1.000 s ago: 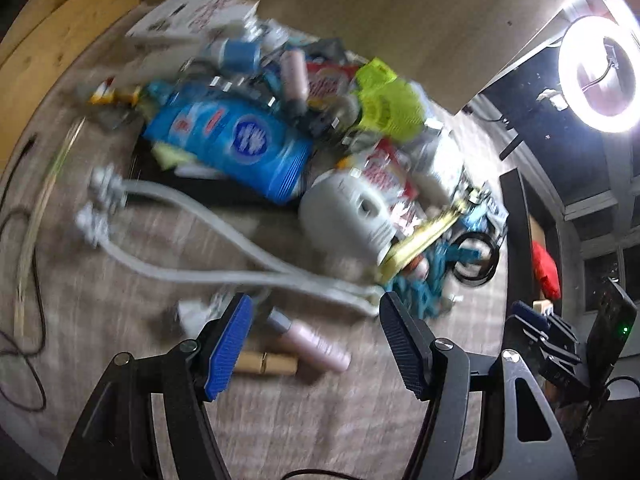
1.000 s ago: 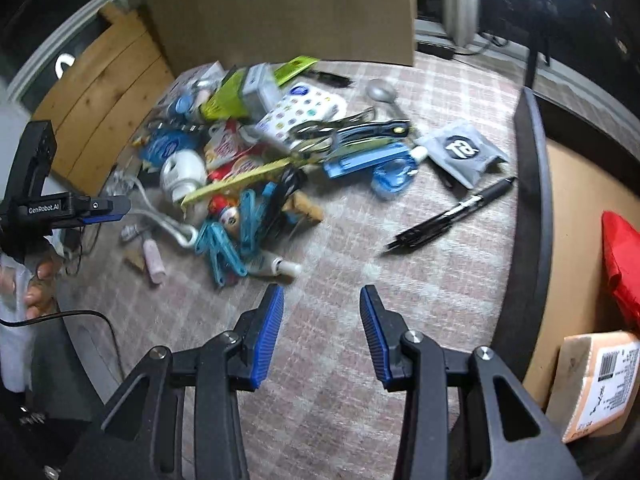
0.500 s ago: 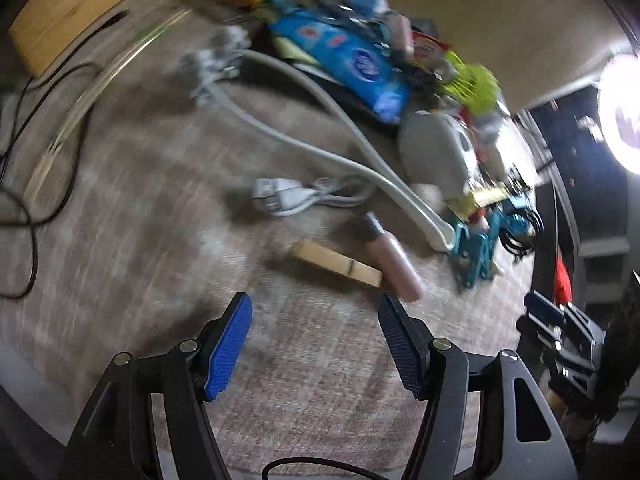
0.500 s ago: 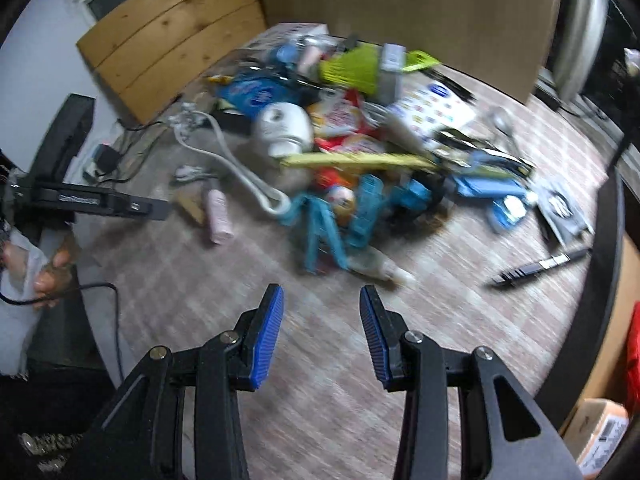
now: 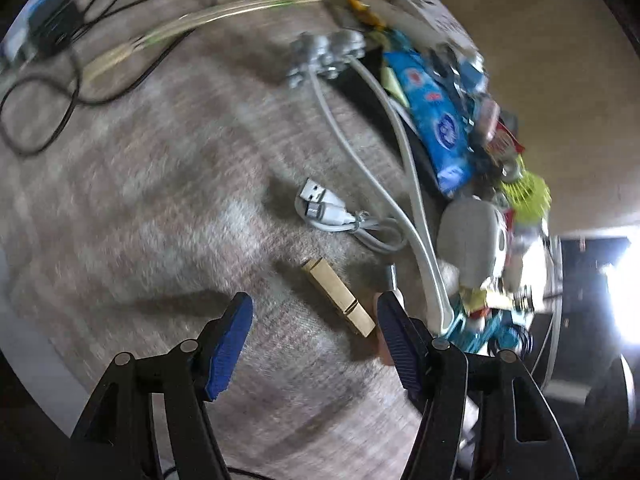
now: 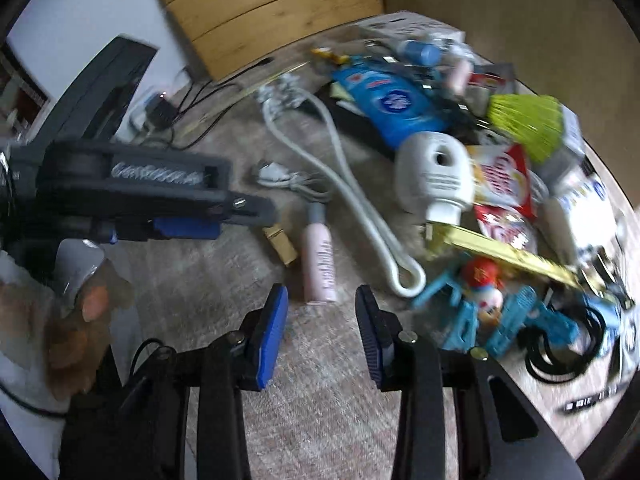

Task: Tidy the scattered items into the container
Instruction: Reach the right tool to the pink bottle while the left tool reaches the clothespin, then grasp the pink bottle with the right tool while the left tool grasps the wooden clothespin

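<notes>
A pile of scattered items lies on a checked cloth. My left gripper [image 5: 314, 322] is open and empty, low over a wooden clothespin [image 5: 338, 298] that lies just ahead between its fingers. My right gripper [image 6: 322, 316] is open and empty, with a pink bottle [image 6: 318, 258] lying just ahead of its fingertips. The right wrist view shows the left gripper [image 6: 208, 216] from the side next to the clothespin [image 6: 280, 244]. A white USB cable [image 5: 340, 216], a blue wipes pack [image 6: 388, 100] and a white device [image 6: 436, 174] lie further on. No container shows.
Long white tongs [image 6: 340, 184], teal clips [image 6: 480, 320], a yellow strip [image 6: 500, 250], a green brush [image 6: 524, 120] and snack packets [image 6: 504, 184] crowd the pile. Black cables [image 5: 60, 92] and a wooden board [image 6: 272, 8] lie at the far side.
My left gripper has swung left and dropped toward the clothespin, which is now between its fingers. My right gripper has swung left from the pen side to the pink bottle.
</notes>
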{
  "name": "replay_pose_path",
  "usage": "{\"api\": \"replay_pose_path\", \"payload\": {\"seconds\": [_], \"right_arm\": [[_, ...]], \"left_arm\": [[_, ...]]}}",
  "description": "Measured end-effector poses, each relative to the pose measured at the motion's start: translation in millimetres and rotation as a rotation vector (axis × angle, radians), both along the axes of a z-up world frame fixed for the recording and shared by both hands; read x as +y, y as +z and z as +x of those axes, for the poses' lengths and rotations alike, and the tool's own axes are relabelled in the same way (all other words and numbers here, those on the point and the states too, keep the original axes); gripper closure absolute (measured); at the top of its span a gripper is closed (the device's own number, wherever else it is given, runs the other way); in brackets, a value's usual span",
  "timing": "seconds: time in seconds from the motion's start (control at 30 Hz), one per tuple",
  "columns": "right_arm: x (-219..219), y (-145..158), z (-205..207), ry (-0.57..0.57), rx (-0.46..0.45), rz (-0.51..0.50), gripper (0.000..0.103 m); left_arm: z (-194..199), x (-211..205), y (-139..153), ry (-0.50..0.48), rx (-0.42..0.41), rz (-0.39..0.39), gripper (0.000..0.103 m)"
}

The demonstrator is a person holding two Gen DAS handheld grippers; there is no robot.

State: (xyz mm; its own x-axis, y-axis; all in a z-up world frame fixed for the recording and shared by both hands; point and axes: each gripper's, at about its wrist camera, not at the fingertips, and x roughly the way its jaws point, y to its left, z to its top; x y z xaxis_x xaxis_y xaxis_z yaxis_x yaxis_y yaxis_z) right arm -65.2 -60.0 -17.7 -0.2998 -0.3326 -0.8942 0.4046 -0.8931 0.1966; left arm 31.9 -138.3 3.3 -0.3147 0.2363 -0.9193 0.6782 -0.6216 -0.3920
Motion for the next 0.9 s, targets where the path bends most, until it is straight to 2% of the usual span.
{"api": "replay_pose_path", "payload": {"seconds": [0.13,0.27,0.63,0.73,0.8,0.9], "right_arm": [[-7,-5,-3,0.037,0.007,0.013,0.068],[-6,-12,-9,0.042,-0.002,-0.006,0.069],[-12,-28,-22,0.05,-0.008,0.001,0.078],[-10,-33,-24,0.041,-0.016,-0.002,0.081],[-8,-33,-23,0.032,-0.014,-0.005,0.082],[-4,-33,-22,0.019,-0.024,-0.016,0.083]], "left_arm": [[-3,7,0,0.063,-0.03,-0.057,0.049],[-8,10,0,0.111,-0.047,-0.081,0.05],[-23,36,-1,0.074,-0.105,-0.168,0.06],[-49,71,-3,0.068,-0.118,-0.198,0.06],[-56,80,-3,0.054,-0.121,-0.213,0.06],[-69,102,-3,-0.005,-0.13,-0.271,0.06]]}}
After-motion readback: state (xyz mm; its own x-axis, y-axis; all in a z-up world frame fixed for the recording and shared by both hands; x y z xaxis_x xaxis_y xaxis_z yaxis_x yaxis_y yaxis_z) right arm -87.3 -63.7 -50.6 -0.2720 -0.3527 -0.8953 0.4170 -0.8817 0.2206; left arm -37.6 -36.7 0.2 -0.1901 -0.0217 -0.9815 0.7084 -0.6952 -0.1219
